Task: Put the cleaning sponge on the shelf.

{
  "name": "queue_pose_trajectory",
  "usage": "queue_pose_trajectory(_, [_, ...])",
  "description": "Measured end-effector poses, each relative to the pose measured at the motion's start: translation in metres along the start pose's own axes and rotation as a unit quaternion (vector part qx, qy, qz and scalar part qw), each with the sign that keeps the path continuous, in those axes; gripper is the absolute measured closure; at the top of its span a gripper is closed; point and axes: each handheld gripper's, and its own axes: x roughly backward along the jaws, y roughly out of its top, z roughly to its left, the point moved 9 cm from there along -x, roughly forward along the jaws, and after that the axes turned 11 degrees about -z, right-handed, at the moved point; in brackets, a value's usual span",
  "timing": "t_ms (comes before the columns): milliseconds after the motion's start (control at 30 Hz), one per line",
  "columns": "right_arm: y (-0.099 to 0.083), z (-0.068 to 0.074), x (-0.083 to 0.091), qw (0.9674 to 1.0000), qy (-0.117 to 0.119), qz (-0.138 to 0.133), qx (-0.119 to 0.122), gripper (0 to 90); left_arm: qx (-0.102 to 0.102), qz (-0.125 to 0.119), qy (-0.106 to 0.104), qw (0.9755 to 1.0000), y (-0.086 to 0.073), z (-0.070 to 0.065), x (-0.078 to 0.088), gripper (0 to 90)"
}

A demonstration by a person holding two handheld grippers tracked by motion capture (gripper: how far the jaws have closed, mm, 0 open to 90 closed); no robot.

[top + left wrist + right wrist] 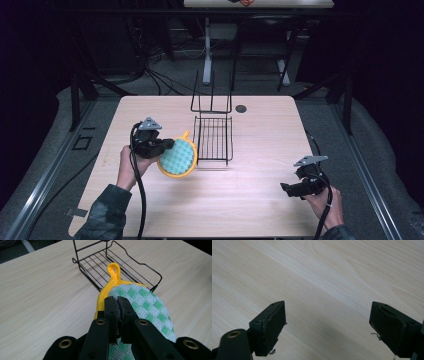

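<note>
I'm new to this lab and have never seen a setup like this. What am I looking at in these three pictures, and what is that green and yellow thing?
A person stands at a wooden table and holds a hand-operated gripper in each hand; there is no robot arm. The high view looks down on the table from above the person's side. The other two pictures come from small cameras riding on the grippers, looking along their black jaws.

The left gripper is shut on a round pot holder: green-and-white checked cloth with a yellow edge and a yellow hanging loop. In the high view it is held just left of a black wire rack that stands on the table.

The right gripper is open with nothing between its jaws, over bare wood near the table's right front.
</note>
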Motion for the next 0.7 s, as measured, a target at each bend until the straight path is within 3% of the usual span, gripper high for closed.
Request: queue_pose_trajectory(700, [-0.002,-0.001,0.003,1.0,0.002,-0.008,-0.001,13.5,-0.002,-0.01,0.008,0.9999,0.022,-0.004,-0.028,86.8])
